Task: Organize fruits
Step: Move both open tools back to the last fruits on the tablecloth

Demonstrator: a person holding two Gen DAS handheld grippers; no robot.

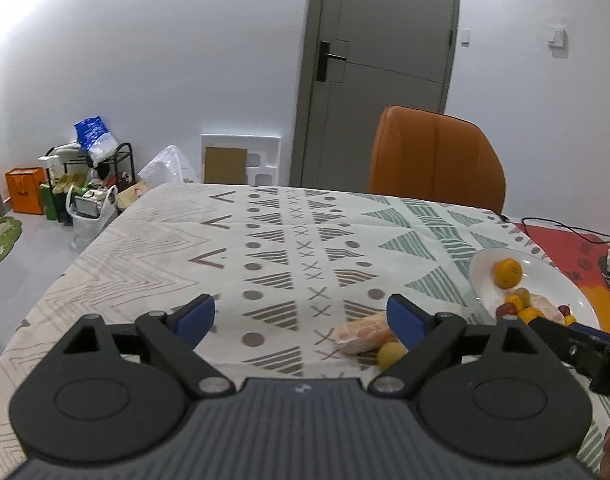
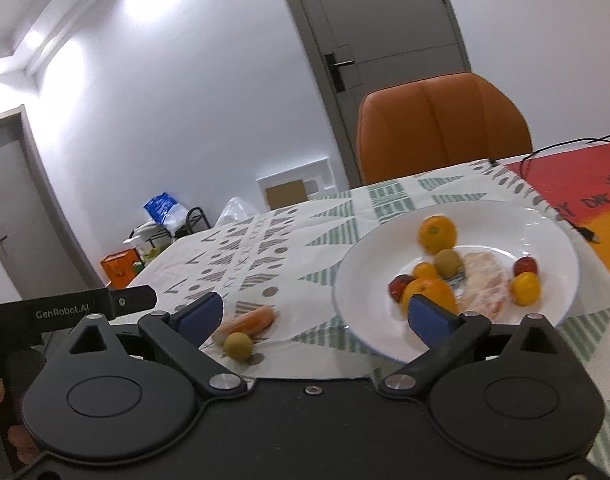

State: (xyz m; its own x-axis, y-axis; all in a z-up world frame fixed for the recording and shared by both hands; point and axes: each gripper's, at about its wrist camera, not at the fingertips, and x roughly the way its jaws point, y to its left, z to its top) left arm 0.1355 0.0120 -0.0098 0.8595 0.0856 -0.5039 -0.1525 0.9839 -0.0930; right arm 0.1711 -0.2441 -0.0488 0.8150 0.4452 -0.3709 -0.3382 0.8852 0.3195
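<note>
The left claw [image 1: 301, 316] hangs with its jaws spread wide and nothing between them, over the patterned tabletop [image 1: 185, 248]. Just ahead of it and toward its right finger lie the two fruits not yet on the plate: a wrapped pinkish fruit piece [image 1: 363, 336], partly hidden behind that finger's blue pad, and a small yellow-green fruit [image 1: 390, 354] touching or nearly touching its near end. The wrapped piece is elongated, and its long axis runs roughly across the left claw's line of sight, tilted a little so the right end sits farther off. Further right stands the white plate [image 1: 545, 276], holding an orange, several small round fruits and another wrapped piece. The right claw [image 2: 317, 314] is likewise spread apart and empty; from it, the same two loose fruits lie ahead to the left, close beside its left finger, while the plate sits ahead to the right behind its right finger. The left claw looks the nearer to the loose pair, I judge, and a grip across the wrapped piece's short axis would suit; then carry rightward to the plate.
</note>
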